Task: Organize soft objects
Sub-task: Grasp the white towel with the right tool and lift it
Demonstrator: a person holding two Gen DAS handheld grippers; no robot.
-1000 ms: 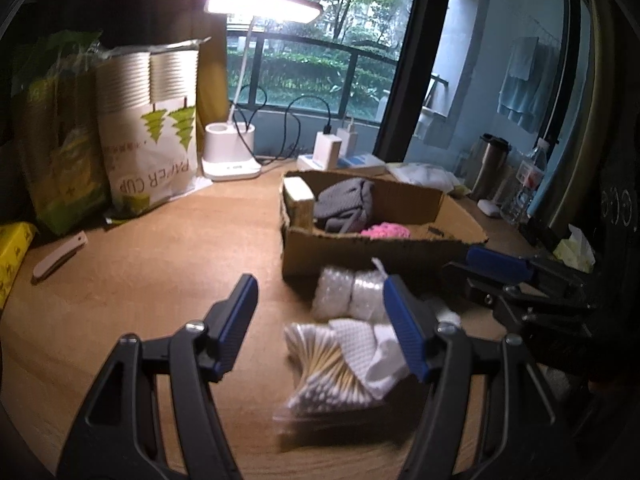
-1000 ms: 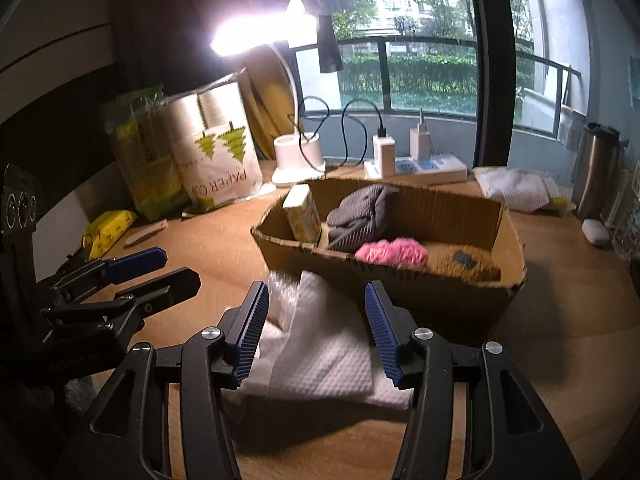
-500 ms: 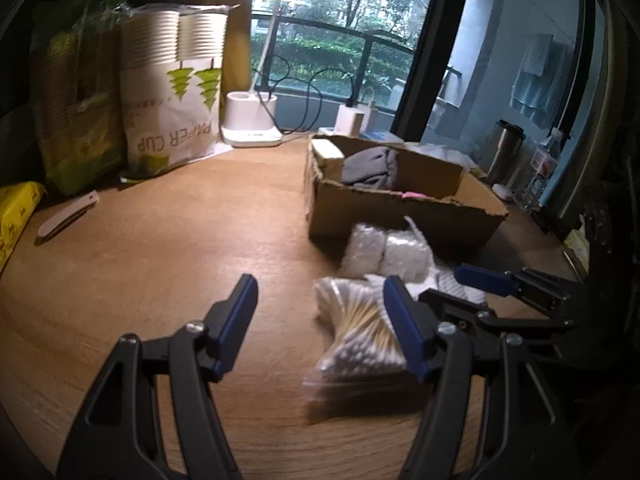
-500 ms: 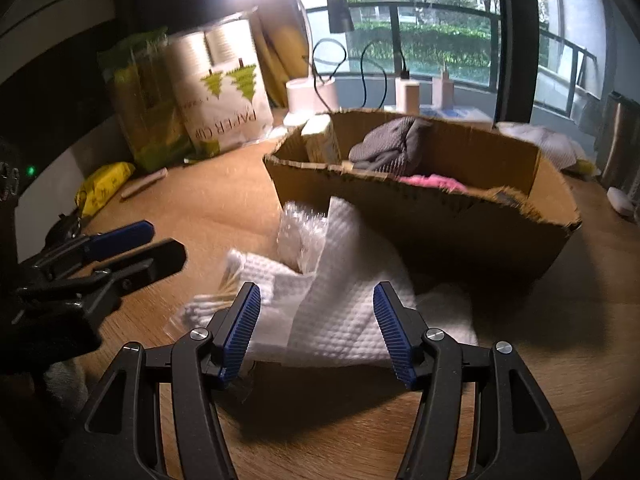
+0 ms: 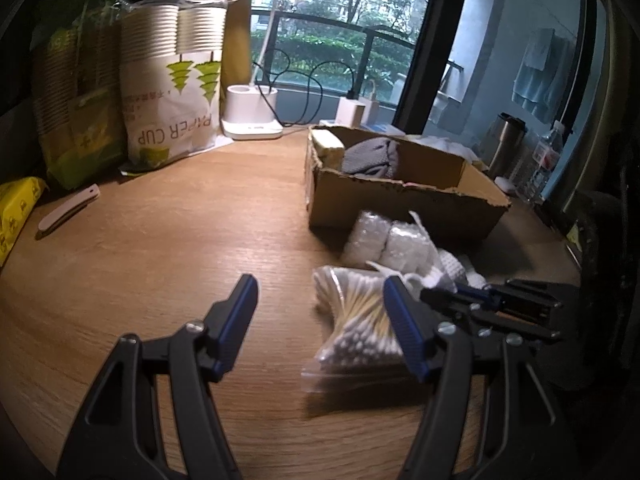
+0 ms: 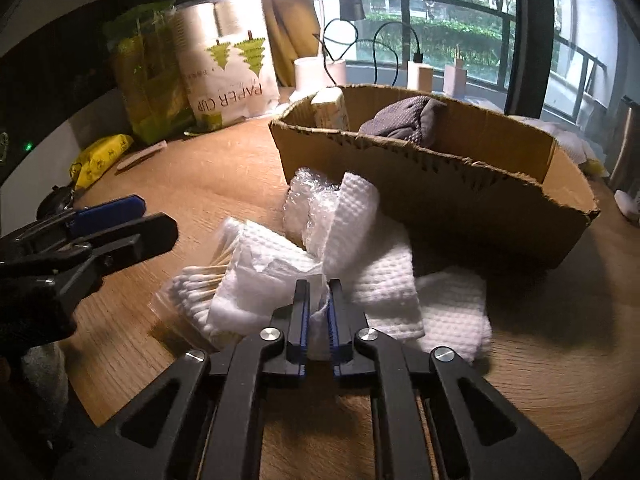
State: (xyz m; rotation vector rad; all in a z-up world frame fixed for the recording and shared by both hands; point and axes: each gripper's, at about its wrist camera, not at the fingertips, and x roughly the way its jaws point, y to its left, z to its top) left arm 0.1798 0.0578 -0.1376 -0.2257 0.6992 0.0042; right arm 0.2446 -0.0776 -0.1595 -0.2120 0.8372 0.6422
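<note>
While right tool [image 6: 318, 312] pinches one white cloth [image 6: 376, 276], left tool [image 5: 318, 320] gapes, two bubble-wrap rolls [image 5: 386, 240].

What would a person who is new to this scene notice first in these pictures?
Probably the right tongs, shut on a bunched white cloth at the front of the wooden table. Next, the cardboard box just behind, with a grey cloth inside, and the bag of cotton swabs by the open left tongs.
</note>
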